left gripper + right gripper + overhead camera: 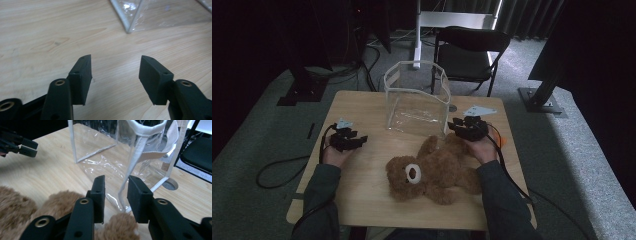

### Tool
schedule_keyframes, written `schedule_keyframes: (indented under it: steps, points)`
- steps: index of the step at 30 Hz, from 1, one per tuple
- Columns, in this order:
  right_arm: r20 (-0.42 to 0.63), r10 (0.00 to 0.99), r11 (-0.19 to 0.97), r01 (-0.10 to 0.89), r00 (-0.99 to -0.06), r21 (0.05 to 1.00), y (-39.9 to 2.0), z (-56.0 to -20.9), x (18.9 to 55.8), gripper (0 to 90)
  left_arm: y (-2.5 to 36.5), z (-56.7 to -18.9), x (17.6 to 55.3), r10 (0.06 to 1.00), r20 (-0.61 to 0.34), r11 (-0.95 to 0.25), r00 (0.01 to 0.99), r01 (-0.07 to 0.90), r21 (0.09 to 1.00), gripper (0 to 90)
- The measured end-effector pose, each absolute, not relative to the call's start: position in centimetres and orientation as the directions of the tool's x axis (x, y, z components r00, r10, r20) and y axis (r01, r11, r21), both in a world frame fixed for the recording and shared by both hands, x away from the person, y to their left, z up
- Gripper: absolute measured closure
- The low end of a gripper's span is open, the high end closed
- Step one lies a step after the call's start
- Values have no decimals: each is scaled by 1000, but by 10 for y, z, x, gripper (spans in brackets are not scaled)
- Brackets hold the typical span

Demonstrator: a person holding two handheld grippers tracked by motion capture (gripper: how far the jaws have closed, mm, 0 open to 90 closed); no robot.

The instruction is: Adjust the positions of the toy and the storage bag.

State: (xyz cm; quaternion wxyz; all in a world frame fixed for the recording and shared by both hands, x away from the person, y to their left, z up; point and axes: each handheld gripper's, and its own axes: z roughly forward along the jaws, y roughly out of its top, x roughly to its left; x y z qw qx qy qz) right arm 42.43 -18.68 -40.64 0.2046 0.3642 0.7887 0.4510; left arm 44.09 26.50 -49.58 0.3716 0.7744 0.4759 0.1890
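Observation:
A brown teddy bear (432, 172) lies on its back on the wooden table (362, 202), its head toward the near edge. Behind it stands a clear plastic bag (417, 97) with white trim, its mouth upward. My left gripper (359, 141) is at the table's left side, over bare wood. Its jaws stand open with nothing between them (115, 72). My right gripper (454, 125) hovers at the bear's raised foot (60, 200), close to the bag's near right corner (125, 187). Its jaws stand a narrow gap apart (115, 192) and press on nothing. The left gripper (22, 146) also shows far off in the right gripper view.
A black folding chair (467, 50) stands behind the table on grey carpet. Dark stands and cables lie at the back left (304, 87). A small round hole (170, 185) is in the tabletop near the bag. Something orange (502, 141) peeks out beside my right hand.

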Motion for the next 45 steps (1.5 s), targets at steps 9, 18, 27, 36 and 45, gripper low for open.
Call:
schedule_keyframes:
  steps: [9, 18, 27, 36, 45]
  points:
    - [61, 789, 281, 446, -612, 850, -182, -411, 447, 714, 252, -485, 459, 852, -83, -287, 516, 594, 752, 539]
    - [62, 802, 296, 484, -595, 823, -172, -416, 465, 714, 231, -470, 473, 835, -45, -314, 548, 543, 779, 579]
    - [63, 814, 296, 506, -577, 810, -168, -420, 472, 756, 212, -462, 487, 823, -33, -328, 567, 522, 787, 585]
    - [54, 813, 308, 506, -580, 805, -164, -418, 474, 844, 194, -451, 503, 822, -37, -327, 568, 525, 786, 662]
    - [53, 812, 311, 509, -581, 803, -165, -417, 474, 844, 174, -444, 513, 833, 18, -357, 553, 513, 781, 717]
